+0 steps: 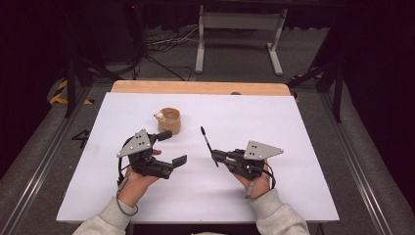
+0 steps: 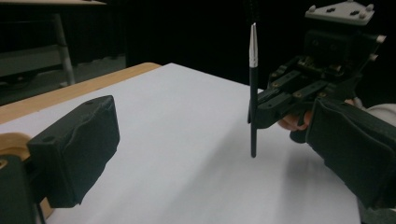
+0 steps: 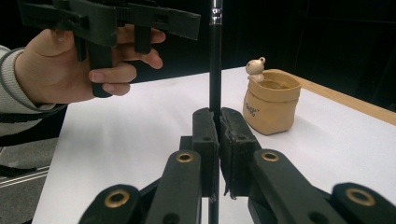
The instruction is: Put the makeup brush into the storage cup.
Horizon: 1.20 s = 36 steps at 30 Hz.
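A thin black pen (image 1: 206, 139) with a silver band near its far end is clamped in my right gripper (image 1: 214, 155), which is shut on it. In the right gripper view the pen (image 3: 215, 70) rises from between the pressed pads (image 3: 205, 140). The left gripper view has the pen (image 2: 252, 93) standing upright, its lower end just above the white table. My left gripper (image 1: 172, 148) is open with nothing between its pads (image 2: 79, 149). It hovers just in front of a tan cup (image 1: 169, 120) with a small bear figure on its rim.
The white sheet (image 1: 274, 122) covers the table, and a wooden edge (image 1: 195, 87) runs along the far side. The cup (image 3: 271, 102) stands right of the pen in the right gripper view. A metal stand (image 1: 240, 29) and cables are on the floor beyond.
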Tool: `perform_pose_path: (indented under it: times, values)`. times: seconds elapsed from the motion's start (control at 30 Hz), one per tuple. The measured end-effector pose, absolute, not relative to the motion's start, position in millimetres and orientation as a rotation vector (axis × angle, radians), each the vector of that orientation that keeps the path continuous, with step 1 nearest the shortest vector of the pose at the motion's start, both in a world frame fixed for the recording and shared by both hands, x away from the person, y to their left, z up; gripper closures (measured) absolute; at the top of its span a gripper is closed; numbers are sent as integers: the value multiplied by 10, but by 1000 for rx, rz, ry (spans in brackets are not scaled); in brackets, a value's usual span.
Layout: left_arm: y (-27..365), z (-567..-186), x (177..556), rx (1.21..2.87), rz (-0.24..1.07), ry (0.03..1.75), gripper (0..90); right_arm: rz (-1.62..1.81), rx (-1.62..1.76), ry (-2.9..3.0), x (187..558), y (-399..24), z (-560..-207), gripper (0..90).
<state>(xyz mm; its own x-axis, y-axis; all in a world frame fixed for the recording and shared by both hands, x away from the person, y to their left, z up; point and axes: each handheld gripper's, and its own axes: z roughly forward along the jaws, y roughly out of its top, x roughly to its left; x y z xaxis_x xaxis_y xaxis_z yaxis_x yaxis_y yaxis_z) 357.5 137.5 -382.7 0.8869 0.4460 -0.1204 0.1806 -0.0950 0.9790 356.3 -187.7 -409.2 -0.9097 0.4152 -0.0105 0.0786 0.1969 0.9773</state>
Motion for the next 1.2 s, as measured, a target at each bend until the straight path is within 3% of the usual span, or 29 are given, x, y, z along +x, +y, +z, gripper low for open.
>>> perform_pose_path:
  times: [0.33, 0.9, 1.2]
  values:
    - [1249, -3710, 3626, 1658, 219, 455, 72, 1767, 482, 2204, 3569, -1869, -4103, 851]
    - [905, -3666, 3714, 1709, 176, 392, 244, 1746, 504, 2184, 3571, -1896, -4109, 851]
    - [825, -3695, 3709, 1724, 173, 379, 443, 1748, 497, 2186, 3566, -1891, -4107, 851]
